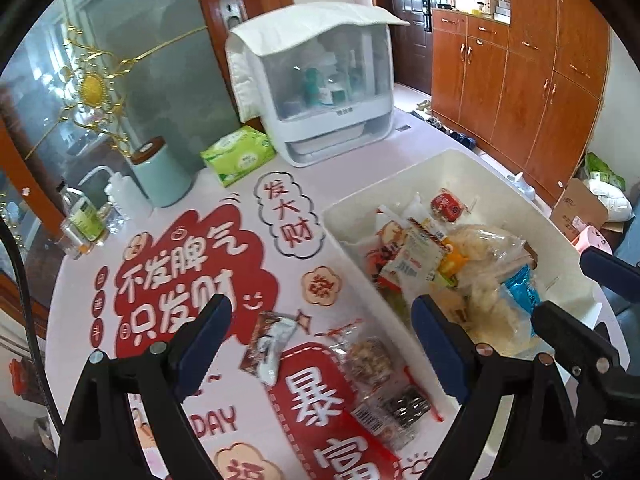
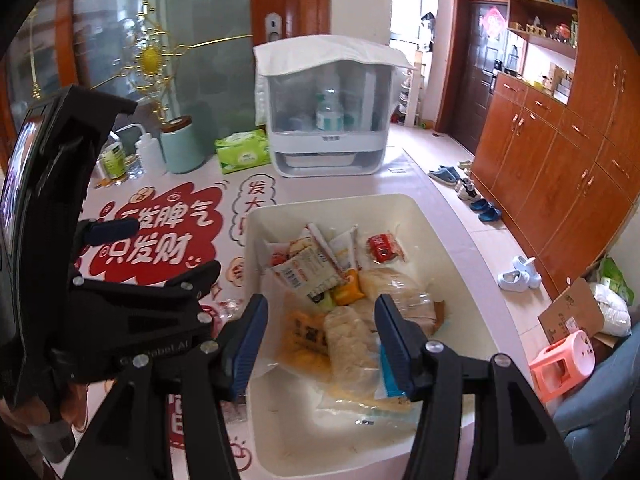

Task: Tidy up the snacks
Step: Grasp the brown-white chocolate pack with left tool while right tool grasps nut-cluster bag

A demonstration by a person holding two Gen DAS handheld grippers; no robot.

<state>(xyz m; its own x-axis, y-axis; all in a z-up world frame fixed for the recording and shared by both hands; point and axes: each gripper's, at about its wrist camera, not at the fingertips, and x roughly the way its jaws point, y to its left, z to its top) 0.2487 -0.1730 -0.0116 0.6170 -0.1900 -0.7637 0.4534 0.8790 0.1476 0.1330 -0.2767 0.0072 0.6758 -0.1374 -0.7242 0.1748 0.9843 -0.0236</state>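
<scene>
A white bin [image 2: 332, 201] on the printed tablecloth [image 1: 192, 264] holds several snack packets, among them a red packet [image 2: 383, 249], a barcoded white packet [image 2: 305, 276] and clear bread bags [image 2: 352, 344]. My right gripper [image 2: 322, 304] hangs open over the bin, with nothing between its blue pads. Left of the bin my left gripper [image 1: 322, 308] stands wide open above the cloth. Under it lie a brown-and-white packet [image 1: 267, 346], a clear nut packet [image 1: 369, 357] and a dark barcoded packet [image 1: 398, 408]. The left gripper [image 2: 160, 248] also shows in the right wrist view.
At the table's back stand a covered white storage box [image 1: 320, 92], a green tissue pack [image 1: 240, 156], a mint canister [image 1: 160, 176], a squeeze bottle [image 1: 120, 196] and a jar [image 1: 82, 220]. Beyond the table edge are shoes [image 2: 484, 208], wooden cabinets [image 2: 560, 152] and a pink stool [image 2: 564, 364].
</scene>
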